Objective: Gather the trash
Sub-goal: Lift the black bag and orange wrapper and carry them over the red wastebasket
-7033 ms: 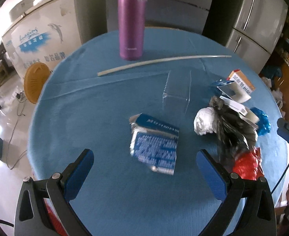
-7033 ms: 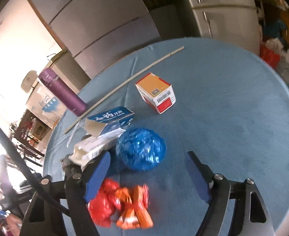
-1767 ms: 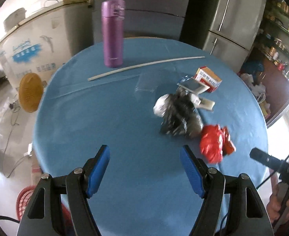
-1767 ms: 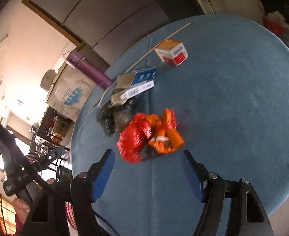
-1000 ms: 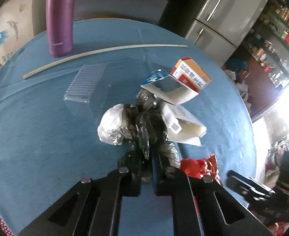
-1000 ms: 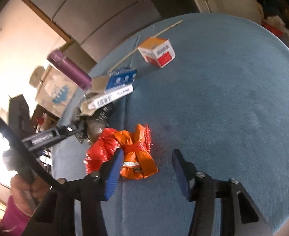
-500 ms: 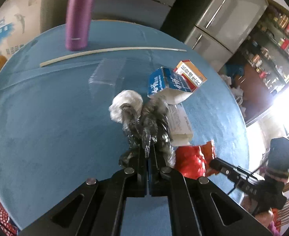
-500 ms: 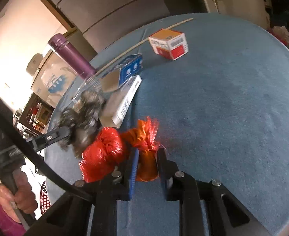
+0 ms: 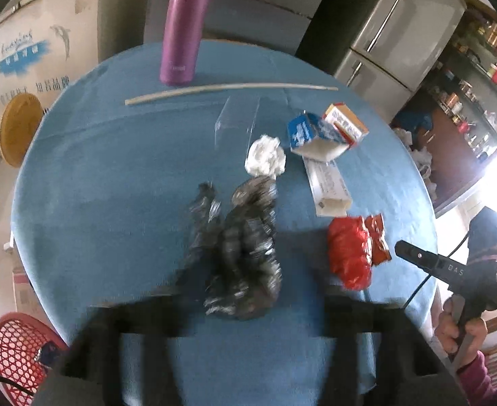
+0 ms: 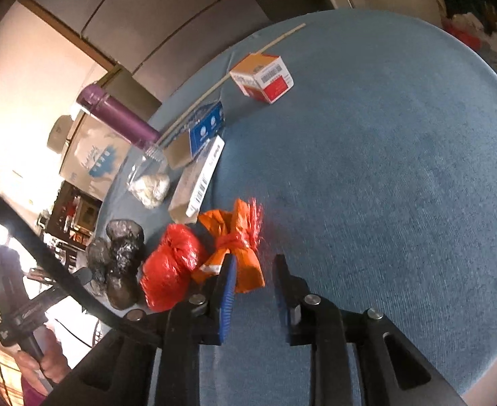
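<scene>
A crumpled black plastic bag [image 9: 245,253] lies on the round blue table [image 9: 113,169]. My left gripper [image 9: 245,301] is blurred and its jaws are opening, one on each side of the bag, with neither pad pressing on it. To the right lies a red and orange bag [image 9: 350,253]. My right gripper [image 10: 254,264] is shut on the knotted orange end of that bag [image 10: 241,260]; the red part [image 10: 170,270] bulges to its left. Farther back lie a white paper ball [image 9: 265,160], a blue carton [image 9: 311,135], a red-orange box [image 9: 345,125] and a long white box [image 9: 329,186].
A purple bottle [image 9: 184,34] stands at the table's far side behind a long pale stick [image 9: 231,88]. A clear plastic box [image 9: 236,121] lies near the middle. A red mesh basket [image 9: 18,355] sits on the floor at lower left. Fridges stand behind.
My left gripper was shut on the black bag; its jaws have spread and the bag lies free on the table. It also drew back. The right gripper stays closed on the orange bag.
</scene>
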The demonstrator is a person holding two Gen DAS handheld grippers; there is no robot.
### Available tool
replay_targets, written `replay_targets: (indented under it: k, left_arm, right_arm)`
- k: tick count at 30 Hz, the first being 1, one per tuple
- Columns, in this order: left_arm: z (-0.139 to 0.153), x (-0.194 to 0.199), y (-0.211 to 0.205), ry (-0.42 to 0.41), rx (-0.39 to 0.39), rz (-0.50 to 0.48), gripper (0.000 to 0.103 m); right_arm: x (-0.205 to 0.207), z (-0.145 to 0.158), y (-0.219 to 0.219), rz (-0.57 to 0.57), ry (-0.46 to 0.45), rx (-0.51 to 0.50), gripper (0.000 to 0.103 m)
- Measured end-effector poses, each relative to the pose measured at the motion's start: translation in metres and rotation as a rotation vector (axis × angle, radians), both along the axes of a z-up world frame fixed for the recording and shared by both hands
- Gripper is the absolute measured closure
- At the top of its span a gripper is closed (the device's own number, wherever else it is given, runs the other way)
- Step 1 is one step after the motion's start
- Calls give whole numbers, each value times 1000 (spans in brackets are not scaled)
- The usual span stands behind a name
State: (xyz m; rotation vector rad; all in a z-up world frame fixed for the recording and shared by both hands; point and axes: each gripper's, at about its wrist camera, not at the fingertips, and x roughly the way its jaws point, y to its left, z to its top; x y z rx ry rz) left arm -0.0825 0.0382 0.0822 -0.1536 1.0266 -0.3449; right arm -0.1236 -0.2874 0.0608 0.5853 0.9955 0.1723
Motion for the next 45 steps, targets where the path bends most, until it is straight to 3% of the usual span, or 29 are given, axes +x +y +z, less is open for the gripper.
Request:
replay_targets:
  k: [4, 5, 6, 7, 10, 13, 14, 15, 25, 26, 27, 28, 31, 39, 45]
  left_arm:
    - [1, 4, -22, -40, 41, -57, 29]
    - [-2, 6, -29, -44, 70, -67, 29]
    - [-5, 9, -34, -47, 102, -68, 29]
    - [-8, 9, -36, -50, 127, -63, 29]
    - [-14, 10, -31, -50, 147, -42, 29]
    - [-17, 11, -20, -48, 155, -11, 29]
    - [-17, 11, -17, -48, 158, -2, 29]
    - [-19, 13, -12, -43, 159, 11, 29]
    - [-55, 24, -4, 60, 134, 49, 30]
    - [-57, 24, 0, 65, 108, 60, 36]
    - [-55, 23, 1, 50, 97, 62, 56]
    - [-55, 24, 2, 53, 89, 53, 62]
    - [-53, 22, 6, 60, 84, 63, 65]
    - [-6, -12, 15, -51, 85, 87, 65]
    - [35, -48, 35, -160, 116, 142, 65]
  right_arm:
    - [7, 1, 6, 4, 0, -24, 66]
    - [10, -1, 7, 6, 4, -22, 59]
    - [11, -2, 8, 8, 5, -14, 44]
    - [11, -2, 10, 6, -6, -9, 38]
    - [12, 2, 19, 25, -41, -57, 36]
    - [15, 1, 32, 54, -46, -136, 42]
    - [17, 0, 36, 61, -39, -155, 54]
    - [20, -4, 40, 72, -22, -176, 58]
    - [17, 4, 45, 42, -54, -255, 75]
    - [15, 6, 43, 37, -62, -252, 75]
    - [12, 11, 41, 30, -75, -251, 76]
    - [10, 14, 39, 23, -84, -253, 76]
    - [1, 27, 32, 5, -115, -247, 76]
    - [-16, 57, 37, 30, -194, -181, 76]
    - [-21, 76, 75, 133, -255, -152, 76]
